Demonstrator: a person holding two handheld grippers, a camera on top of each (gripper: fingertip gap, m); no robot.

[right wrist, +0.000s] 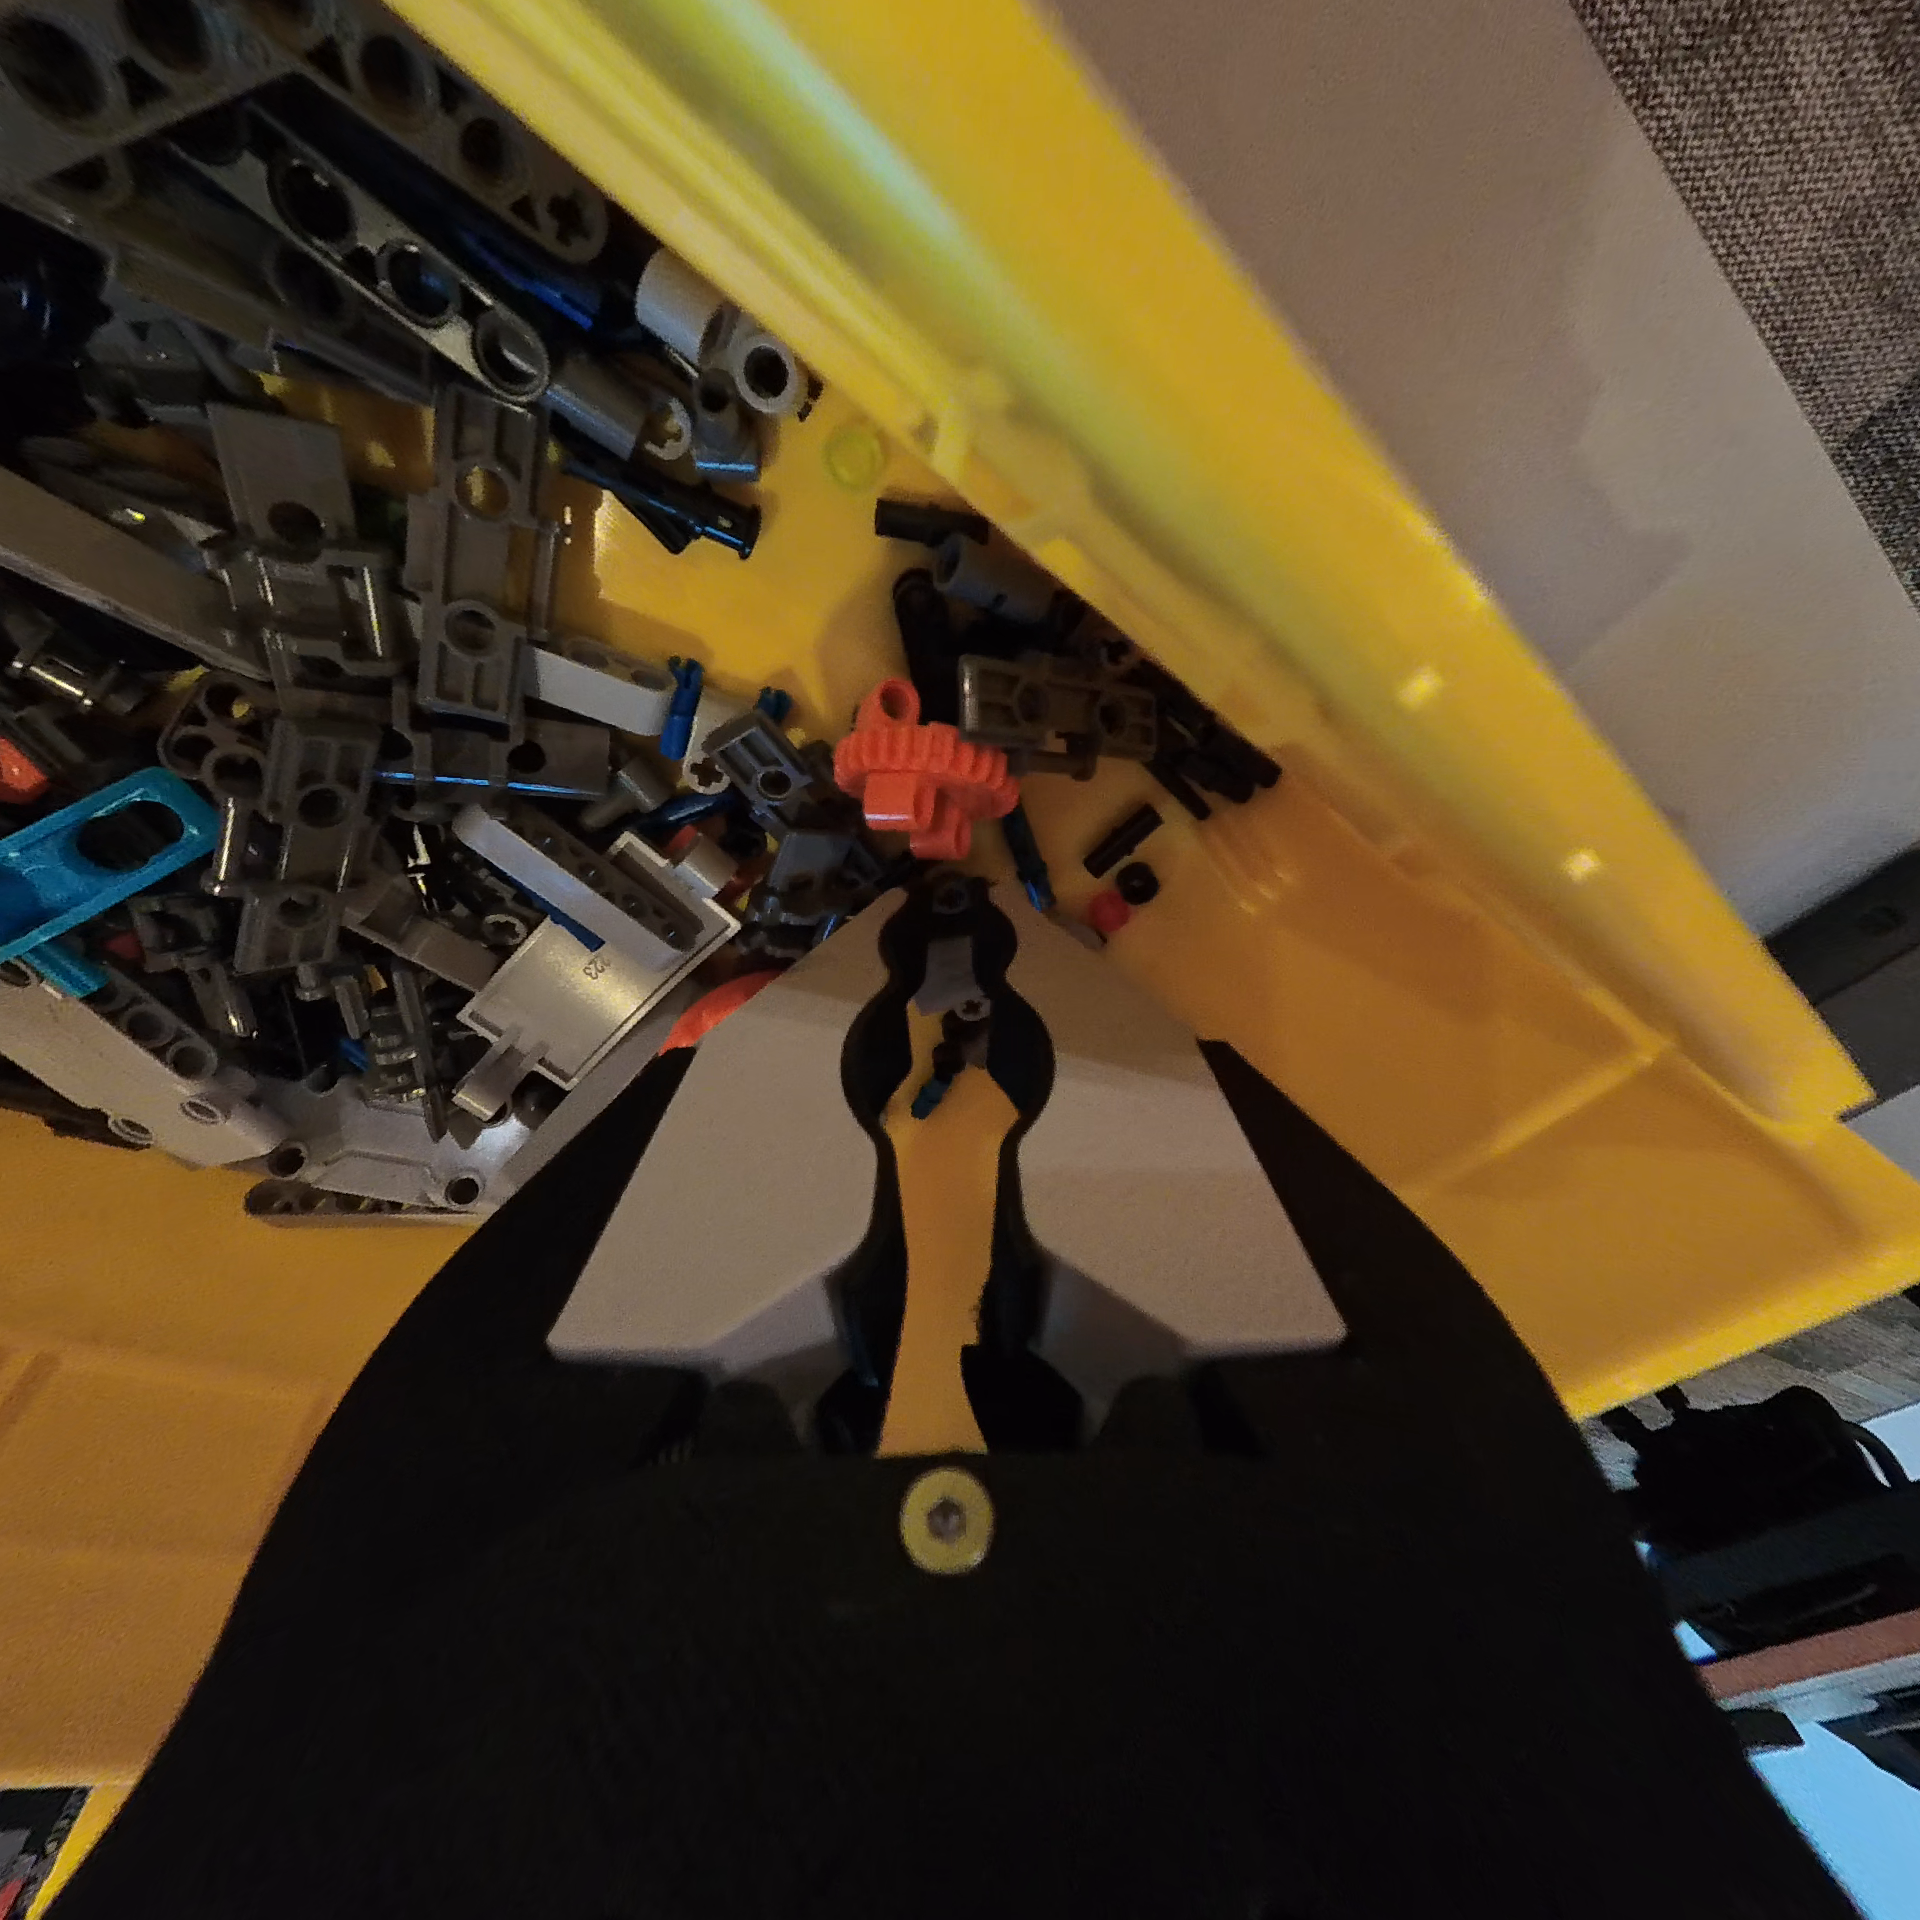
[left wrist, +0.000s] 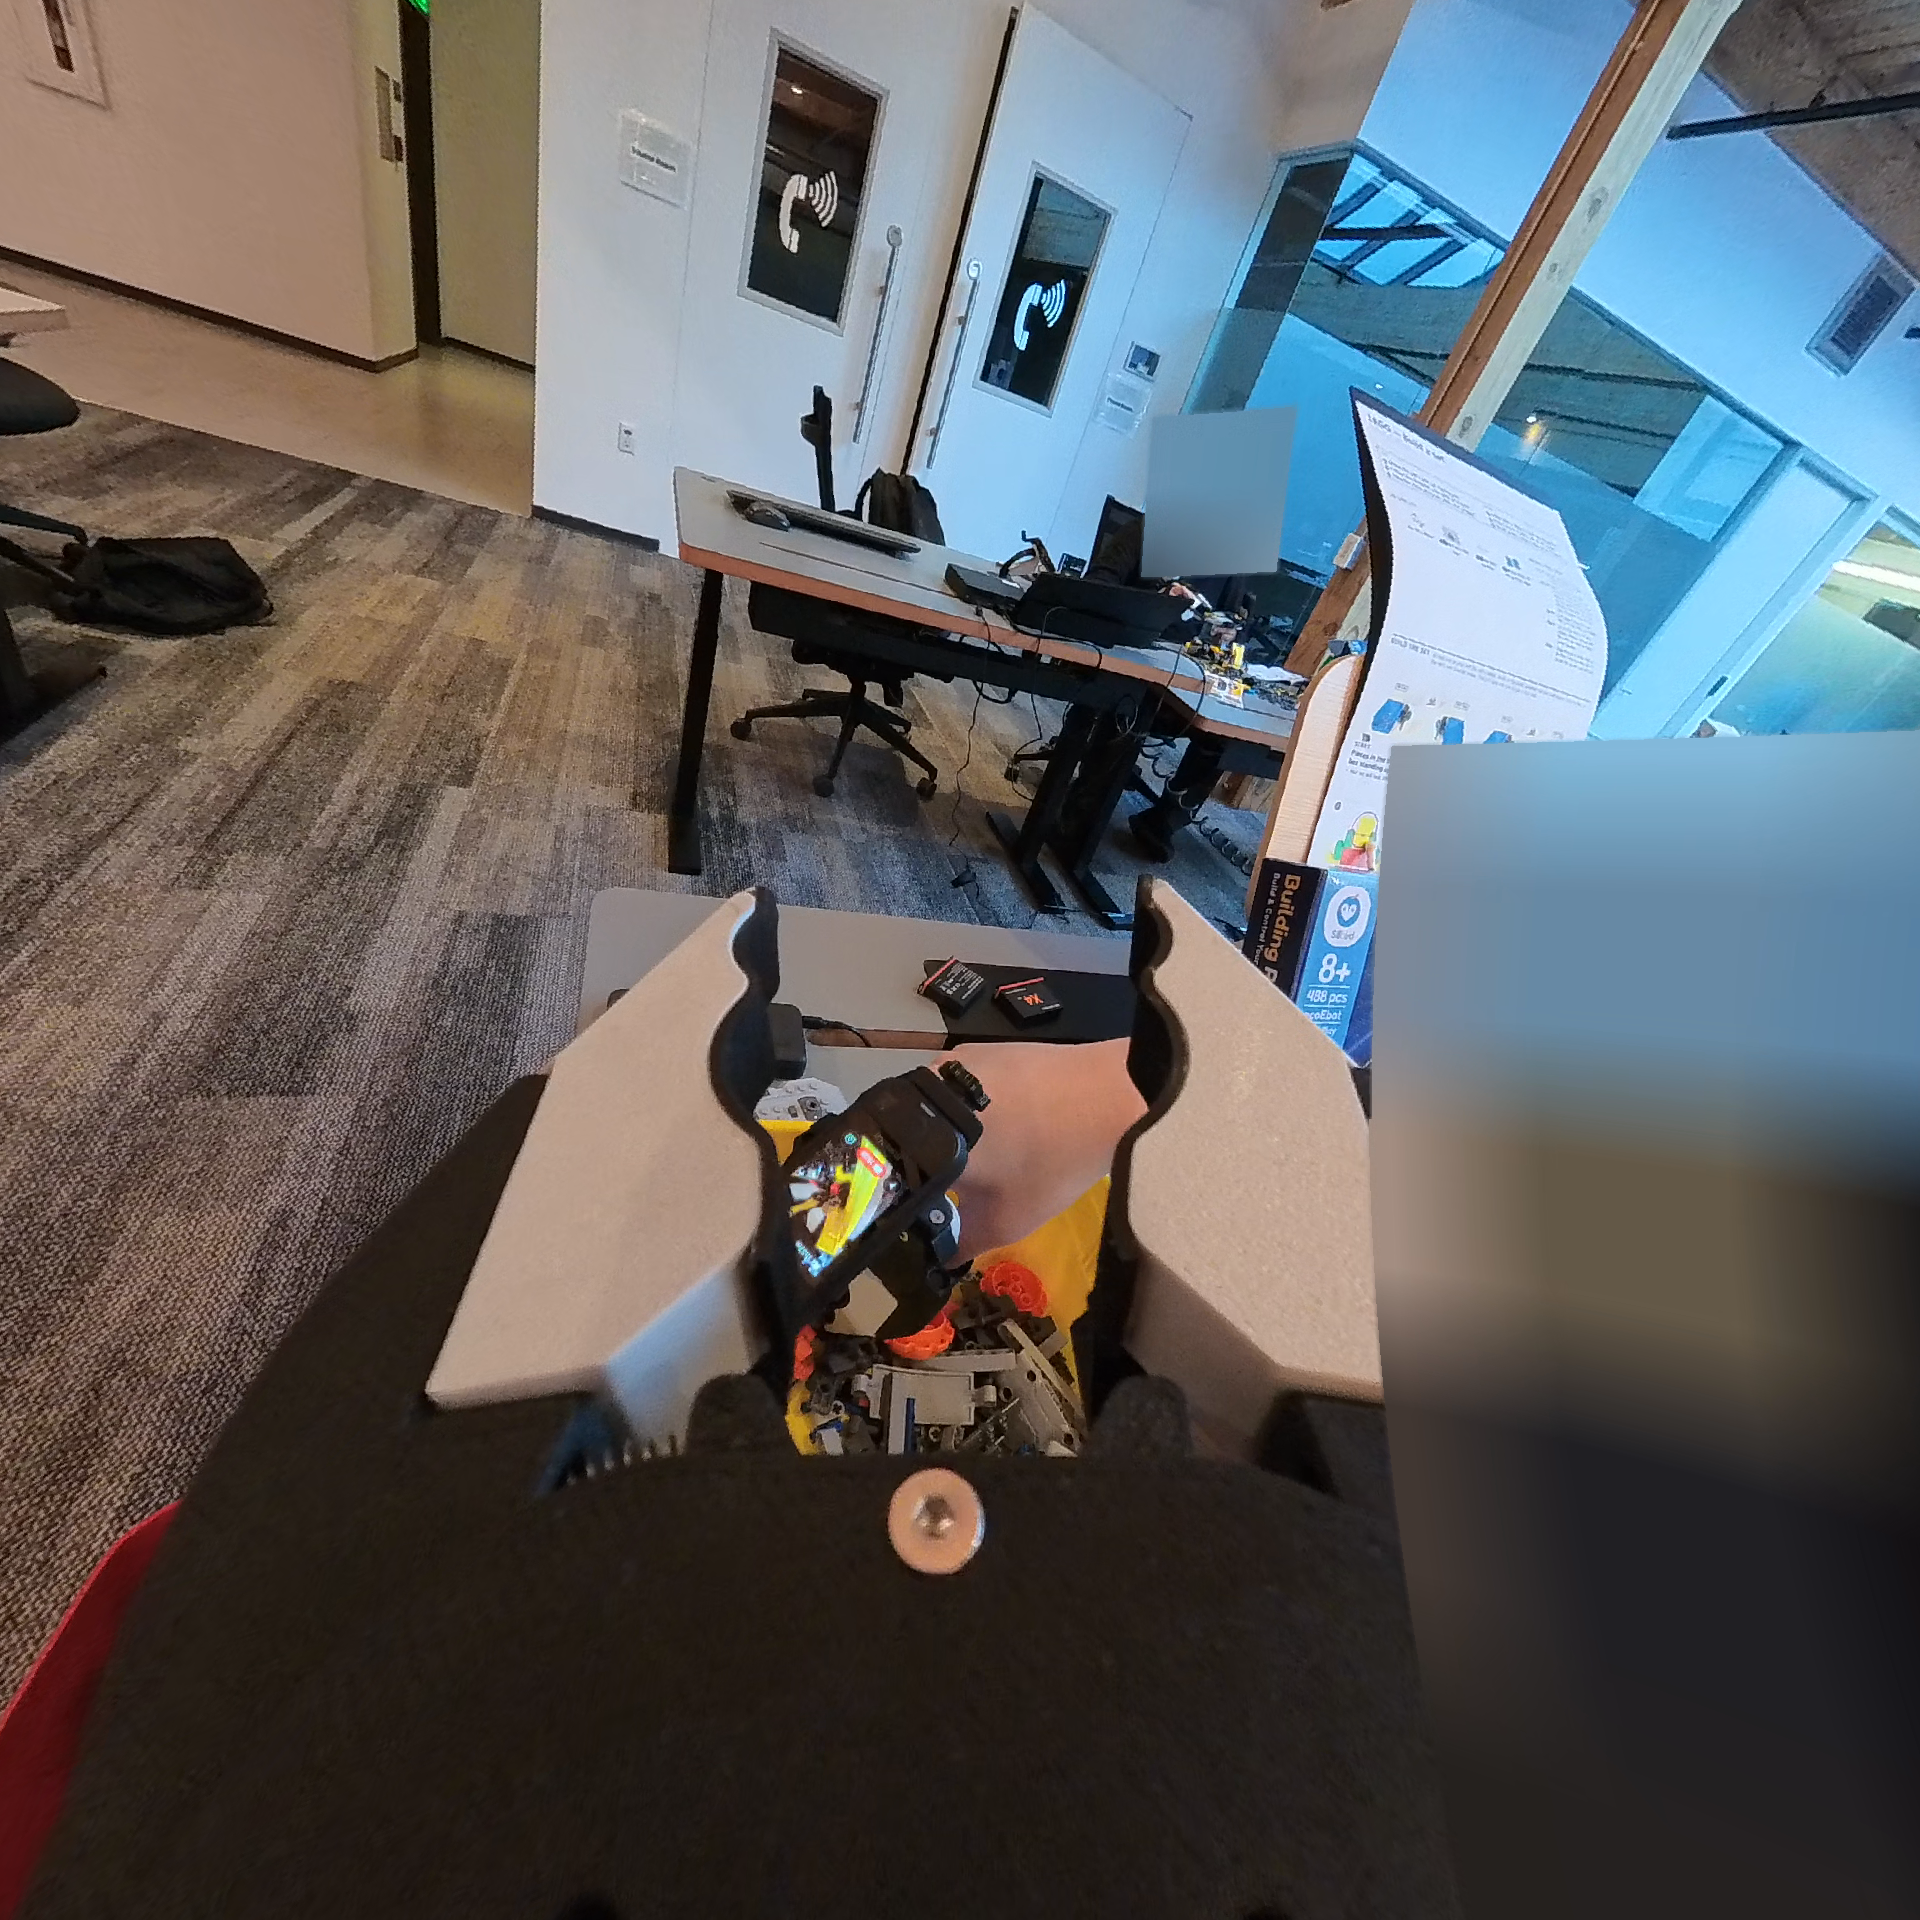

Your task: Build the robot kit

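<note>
A yellow bin (right wrist: 1143,520) holds a heap of grey, black and blue building parts (right wrist: 416,675). My right gripper (right wrist: 945,904) is down inside the bin, its fingers nearly together around a small grey connector piece (right wrist: 958,982). An orange gear (right wrist: 920,779) lies just beyond the tips. My left gripper (left wrist: 954,914) is open and empty, held above the bin (left wrist: 1070,1236). Between its fingers I see a hand (left wrist: 1039,1122) holding the right gripper's camera unit (left wrist: 862,1195) over the parts (left wrist: 935,1392); that gripper's fingertips are hidden there.
The bin stands on a white table (left wrist: 862,956) with two small black packs (left wrist: 987,992). Boxes (left wrist: 1320,966) and a curved poster board (left wrist: 1475,623) stand at the right. A desk (left wrist: 883,582) and an office chair (left wrist: 842,717) stand beyond on carpet. My right fingertips sit around 35 cm from my left ones. To the orange gear (right wrist: 920,779): right tips about 4 cm, left tips about 30 cm.
</note>
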